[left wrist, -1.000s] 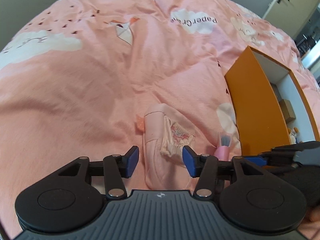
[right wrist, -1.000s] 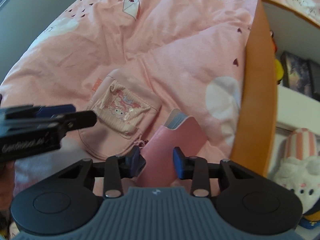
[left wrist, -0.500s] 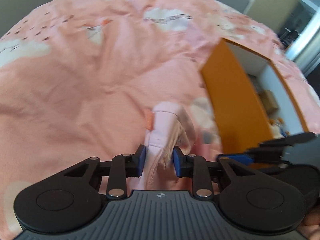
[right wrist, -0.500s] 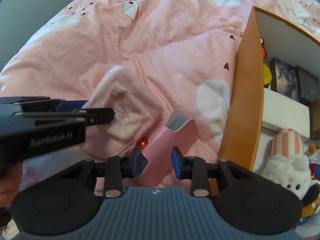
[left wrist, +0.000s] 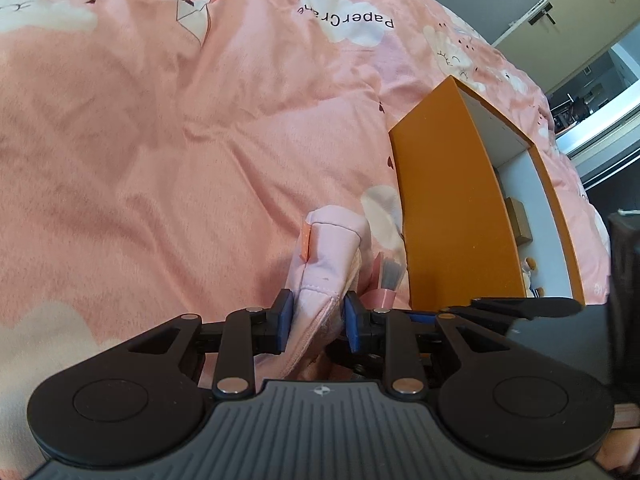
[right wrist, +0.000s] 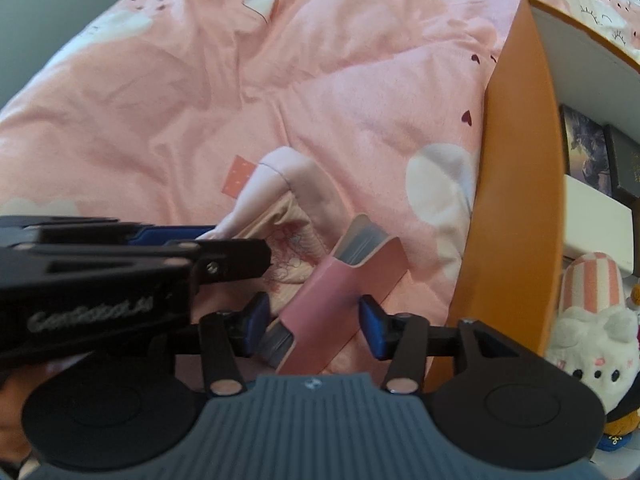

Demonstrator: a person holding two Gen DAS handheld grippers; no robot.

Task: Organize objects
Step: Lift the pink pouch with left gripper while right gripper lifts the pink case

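A pale pink fabric pouch point(left wrist: 332, 240) with a cartoon print lies on the pink bedspread point(left wrist: 160, 160). My left gripper point(left wrist: 316, 320) is closing on its near end, and both blue pads press into the cloth. From the right wrist view the pouch point(right wrist: 280, 184) stands bunched up, with the left gripper point(right wrist: 224, 240) reaching in from the left. A pink booklet point(right wrist: 340, 280) with grey pages lies beside the pouch, between the pads of my right gripper point(right wrist: 314, 322). The right jaws are opening and the pads stand off the cover.
An orange open-topped box point(right wrist: 516, 160) with white shelves stands on the bed just right of both grippers. It holds dark boxes and a white plush toy point(right wrist: 588, 320) with a striped pink top. A door point(left wrist: 560, 12) shows at the far right.
The left jaws went from wide open to closed on the pouch, whose end now stands raised and bunched. The right jaws, narrow on the booklet before, have spread apart.
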